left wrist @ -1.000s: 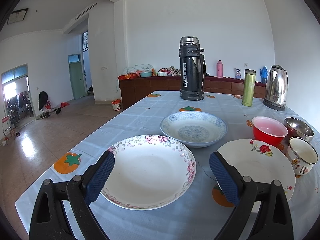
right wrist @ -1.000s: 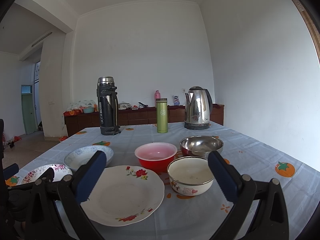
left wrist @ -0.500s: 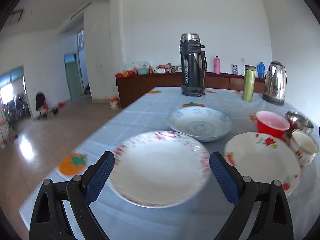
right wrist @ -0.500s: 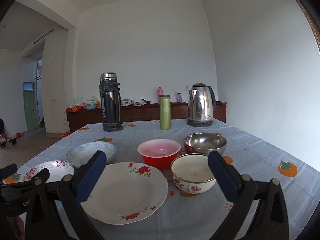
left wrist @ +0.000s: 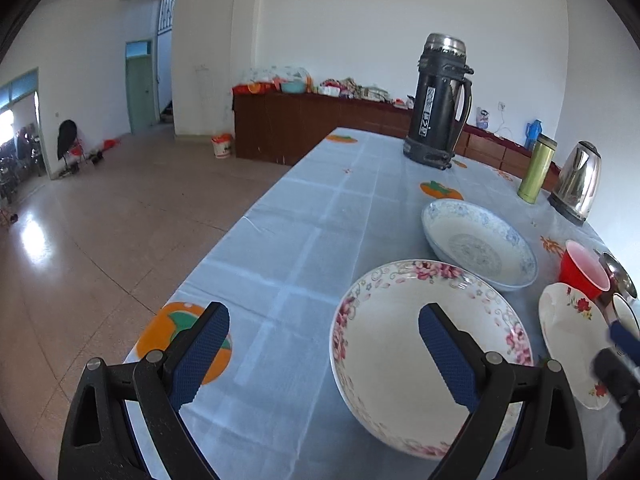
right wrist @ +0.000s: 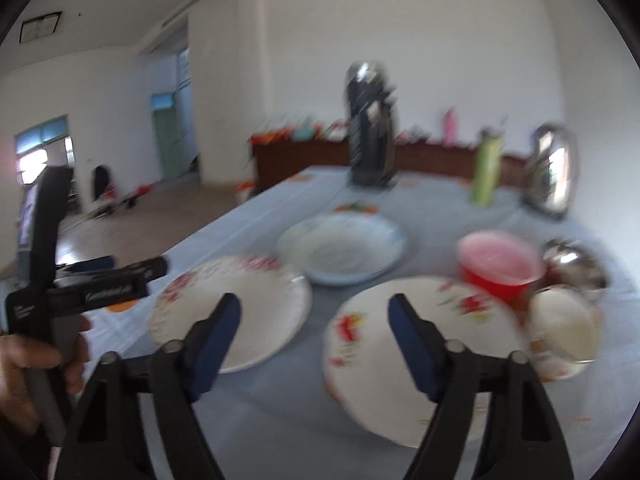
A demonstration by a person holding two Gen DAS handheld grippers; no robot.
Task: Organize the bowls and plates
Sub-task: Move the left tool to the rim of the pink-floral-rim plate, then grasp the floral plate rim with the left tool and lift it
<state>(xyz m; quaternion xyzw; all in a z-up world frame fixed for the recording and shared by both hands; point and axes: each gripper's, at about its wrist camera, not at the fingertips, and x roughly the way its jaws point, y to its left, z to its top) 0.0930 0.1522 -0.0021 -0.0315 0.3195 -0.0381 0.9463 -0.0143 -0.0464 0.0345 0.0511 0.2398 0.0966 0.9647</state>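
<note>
A pink-flowered plate (left wrist: 396, 364) lies on the blue tablecloth, with its left rim between the fingers of my open left gripper (left wrist: 324, 320). Behind it sits a blue-patterned plate (left wrist: 480, 244). To the right lie a red-rose plate (left wrist: 568, 336), a red bowl (left wrist: 584, 272), a steel bowl (left wrist: 622, 276) and a white enamel bowl (left wrist: 628, 316). The right wrist view is blurred. There my right gripper (right wrist: 316, 308) hangs over the gap between the pink-flowered plate (right wrist: 240, 312) and the red-rose plate (right wrist: 400, 340). Its jaws are closing and nothing is pressed between them.
A tall black thermos (left wrist: 438, 100), a green flask (left wrist: 536, 170) and a steel kettle (left wrist: 578, 182) stand at the far end. The table's left edge (left wrist: 240, 220) drops to a tiled floor. A hand (right wrist: 36, 364) holds the left gripper at the left.
Both views have swung to the left, so the dishes sit further right in each. The right gripper's jaws have narrowed. The left gripper's jaws keep the same width.
</note>
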